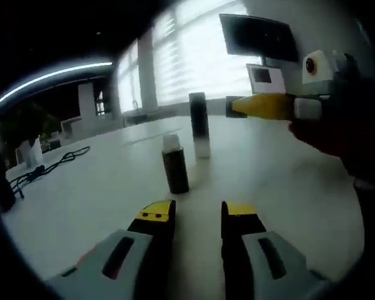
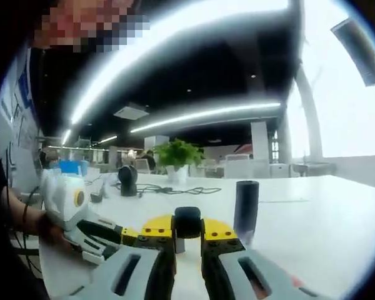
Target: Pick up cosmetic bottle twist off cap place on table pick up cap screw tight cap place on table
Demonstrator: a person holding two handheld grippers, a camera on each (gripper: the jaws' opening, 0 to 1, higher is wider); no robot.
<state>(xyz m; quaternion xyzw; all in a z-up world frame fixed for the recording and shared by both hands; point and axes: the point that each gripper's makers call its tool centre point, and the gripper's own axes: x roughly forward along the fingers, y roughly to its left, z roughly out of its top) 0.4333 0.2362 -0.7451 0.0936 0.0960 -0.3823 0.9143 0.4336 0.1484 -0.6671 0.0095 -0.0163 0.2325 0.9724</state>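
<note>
Cap in my right gripper [image 2: 187,240], bottle waiting on the table.

My right jaws pinch the small black round cap [image 2: 187,222]; my left gripper [image 1: 199,219] hangs open just short of the short dark cosmetic bottle [image 1: 175,164] standing uncapped on the white table [image 1: 287,187], beside a taller black cylinder [image 1: 199,124]. I judge I should clamp the bottle low, then lower the cap squarely before twisting.

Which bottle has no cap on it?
The shorter dark bottle, the one closer to the left hand-held gripper. Its pale neck is bare on top, while the taller bottle behind it wears a dark cap.
</note>
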